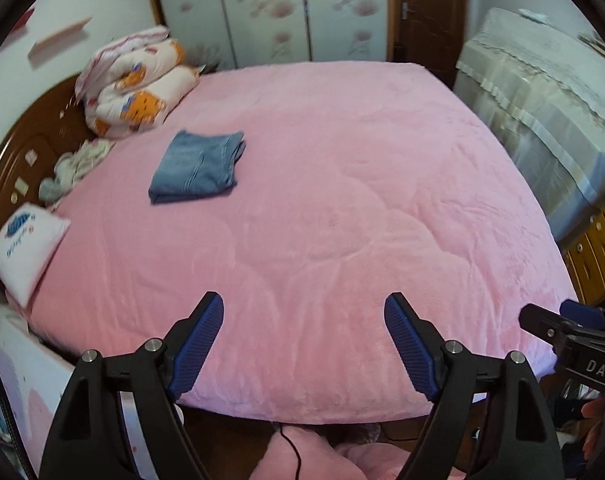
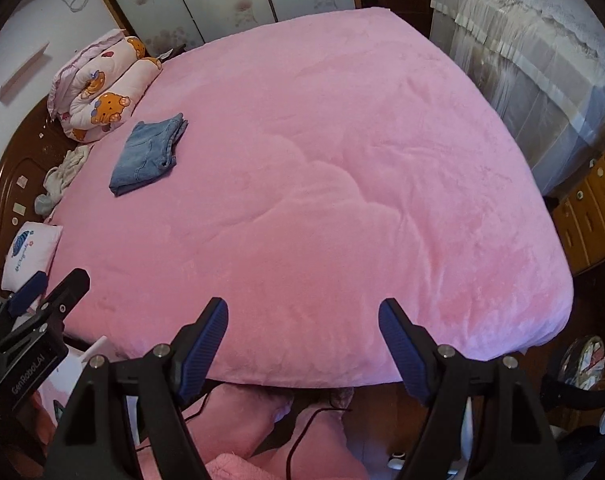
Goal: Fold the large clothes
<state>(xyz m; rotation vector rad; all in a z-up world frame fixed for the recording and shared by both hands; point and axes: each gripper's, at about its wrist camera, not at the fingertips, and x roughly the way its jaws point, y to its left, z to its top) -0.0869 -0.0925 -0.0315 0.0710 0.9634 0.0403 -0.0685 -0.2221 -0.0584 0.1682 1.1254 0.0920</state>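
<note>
A folded pair of blue jeans [image 1: 198, 168] [image 2: 148, 154] lies flat on the pink bed cover [image 1: 342, 200] [image 2: 322, 180], toward the headboard side at the left. My left gripper [image 1: 304, 298] hovers above the near edge of the bed, open, with nothing between its blue pads. My right gripper [image 2: 303, 303] is also open and empty over the near edge. Each gripper shows in the other's view, the right gripper [image 1: 548, 312] at the right edge and the left gripper [image 2: 60, 276] at the lower left. Both are far from the jeans.
A rolled bear-print quilt [image 1: 138, 88], crumpled pale garments [image 1: 78, 168] and a small white pillow [image 1: 26, 248] lie along the wooden headboard [image 1: 30, 148]. Cloth-covered furniture [image 1: 542, 100] and wooden drawers [image 1: 598, 248] stand right of the bed. Pink cloth [image 2: 238, 412] and a black cable lie on the floor below.
</note>
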